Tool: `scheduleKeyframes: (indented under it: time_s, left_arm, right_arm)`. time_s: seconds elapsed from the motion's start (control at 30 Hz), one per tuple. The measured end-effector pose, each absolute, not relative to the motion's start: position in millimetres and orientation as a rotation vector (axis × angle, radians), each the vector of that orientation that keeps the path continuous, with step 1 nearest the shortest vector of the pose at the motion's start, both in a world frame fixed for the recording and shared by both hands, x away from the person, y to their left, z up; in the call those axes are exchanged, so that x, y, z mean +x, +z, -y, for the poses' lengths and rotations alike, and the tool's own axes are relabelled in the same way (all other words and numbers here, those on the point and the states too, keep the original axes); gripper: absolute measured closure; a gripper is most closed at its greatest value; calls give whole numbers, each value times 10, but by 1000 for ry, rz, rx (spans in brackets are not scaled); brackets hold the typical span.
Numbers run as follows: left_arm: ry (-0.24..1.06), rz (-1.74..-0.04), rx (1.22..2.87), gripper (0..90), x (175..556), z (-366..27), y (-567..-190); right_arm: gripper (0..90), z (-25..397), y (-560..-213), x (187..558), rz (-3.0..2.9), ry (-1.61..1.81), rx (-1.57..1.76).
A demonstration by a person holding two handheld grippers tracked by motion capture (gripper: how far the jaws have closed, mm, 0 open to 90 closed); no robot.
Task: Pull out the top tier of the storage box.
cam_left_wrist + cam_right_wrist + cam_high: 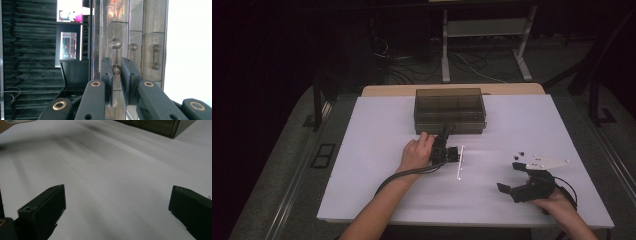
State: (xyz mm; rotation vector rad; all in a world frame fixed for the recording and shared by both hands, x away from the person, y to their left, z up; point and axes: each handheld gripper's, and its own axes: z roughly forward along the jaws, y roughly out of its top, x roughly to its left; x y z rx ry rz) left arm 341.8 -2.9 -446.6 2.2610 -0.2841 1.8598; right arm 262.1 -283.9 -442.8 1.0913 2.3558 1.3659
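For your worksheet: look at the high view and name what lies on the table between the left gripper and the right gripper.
In the high view, a thin white rod lies on the white table between the left gripper and the right gripper.

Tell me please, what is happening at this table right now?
A person works at a white table with tongs in each hand. The left tongs are up against the front of a smoky transparent drawer box, with their jaws on either side of one of its small drawer handles, nearly closed on it but, it seems, not yet gripping. The right tongs rest wide open near the table's right front, holding nothing. A thin white stick lies on the table between them.
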Motion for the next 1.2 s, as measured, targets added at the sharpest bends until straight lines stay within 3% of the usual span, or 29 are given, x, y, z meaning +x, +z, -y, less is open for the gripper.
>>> scheduleKeyframes:
  time_s: [0.83,0.9,0.93,1.2]
  left_arm:
    - [1828,263,2277,790,3214,4,-4449]
    - [1822,261,2275,762,3205,3,-4448]
    - [1822,257,2279,705,3195,4,-4447]
    - [1812,236,2260,604,3078,-40,-4452]
  right_arm:
    - [5,2835,-4423,2612,-2354,1368,1088]
    - [5,2832,-4422,2611,-2354,1366,1087]
    - [6,2830,-4421,2610,-2355,1365,1081]
    - [5,2838,-4414,2605,-2348,1369,1088]
